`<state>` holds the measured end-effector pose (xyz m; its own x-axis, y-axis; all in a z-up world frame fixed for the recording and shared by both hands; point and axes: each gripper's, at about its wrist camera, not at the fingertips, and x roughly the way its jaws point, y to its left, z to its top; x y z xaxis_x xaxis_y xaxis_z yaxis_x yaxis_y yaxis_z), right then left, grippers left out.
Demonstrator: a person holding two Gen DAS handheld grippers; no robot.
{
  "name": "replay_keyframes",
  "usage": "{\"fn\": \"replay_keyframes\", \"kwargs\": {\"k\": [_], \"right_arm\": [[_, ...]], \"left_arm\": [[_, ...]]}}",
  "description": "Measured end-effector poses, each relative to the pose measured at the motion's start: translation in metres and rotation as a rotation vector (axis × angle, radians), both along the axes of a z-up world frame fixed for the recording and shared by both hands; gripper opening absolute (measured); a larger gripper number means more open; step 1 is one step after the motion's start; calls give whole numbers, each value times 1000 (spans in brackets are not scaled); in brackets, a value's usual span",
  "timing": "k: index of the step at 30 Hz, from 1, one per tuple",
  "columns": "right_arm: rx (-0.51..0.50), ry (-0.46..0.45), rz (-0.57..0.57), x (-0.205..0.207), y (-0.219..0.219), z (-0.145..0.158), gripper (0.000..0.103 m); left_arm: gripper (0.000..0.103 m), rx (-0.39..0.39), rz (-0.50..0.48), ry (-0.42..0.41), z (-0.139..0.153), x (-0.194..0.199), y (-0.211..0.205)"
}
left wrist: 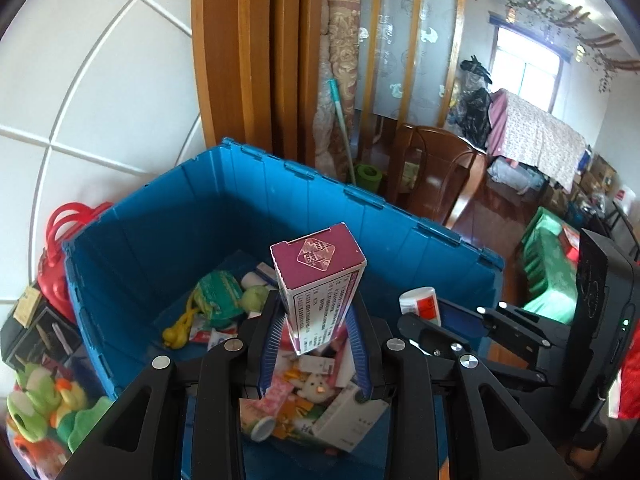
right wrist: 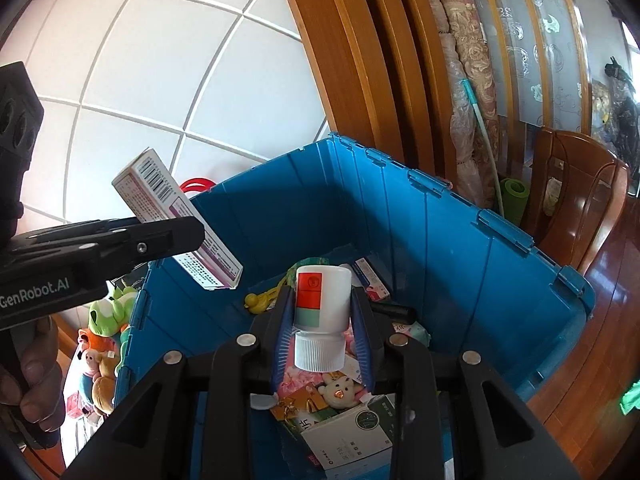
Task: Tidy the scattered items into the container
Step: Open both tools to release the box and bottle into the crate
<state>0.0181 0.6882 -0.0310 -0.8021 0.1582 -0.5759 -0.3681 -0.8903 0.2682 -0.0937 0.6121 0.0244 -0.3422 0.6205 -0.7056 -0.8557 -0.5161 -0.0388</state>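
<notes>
1. We grip a box point(left wrist: 320, 284) in the left gripper point(left wrist: 316, 332), its pads clamped on the lower half. The long axis runs forward along the fingers, so the maroon end sticks out beyond the tips.
2. From the right wrist view, the box point(right wrist: 176, 216) hangs tilted near the bin's left wall, its lower end just inside the rim and its upper end outside; whether it would drop clear of that wall we cannot tell.
3. The bin point(left wrist: 280, 200) lies ahead of and below both grippers, already part full of packets and toys.
4. We hold a white bottle point(right wrist: 322, 312) in the right gripper point(right wrist: 322, 344), clenched on its body, the ribbed cap toward the camera and the base pointing forward.
5. The bottle hangs over the middle of the bin, so we judge the right hand better placed to let go first.
</notes>
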Motion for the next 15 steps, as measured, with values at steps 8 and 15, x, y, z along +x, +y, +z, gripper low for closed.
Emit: {"fn": "replay_keyframes", "kwargs": {"k": [8, 15], "right_arm": [[8, 2, -10, -4, 10, 0, 28], [42, -13, -35, -7, 12, 0, 28]], "left_arm": [[31, -9, -3, 6, -1, 1, 9], [34, -21, 12, -1, -2, -3, 12]]}}
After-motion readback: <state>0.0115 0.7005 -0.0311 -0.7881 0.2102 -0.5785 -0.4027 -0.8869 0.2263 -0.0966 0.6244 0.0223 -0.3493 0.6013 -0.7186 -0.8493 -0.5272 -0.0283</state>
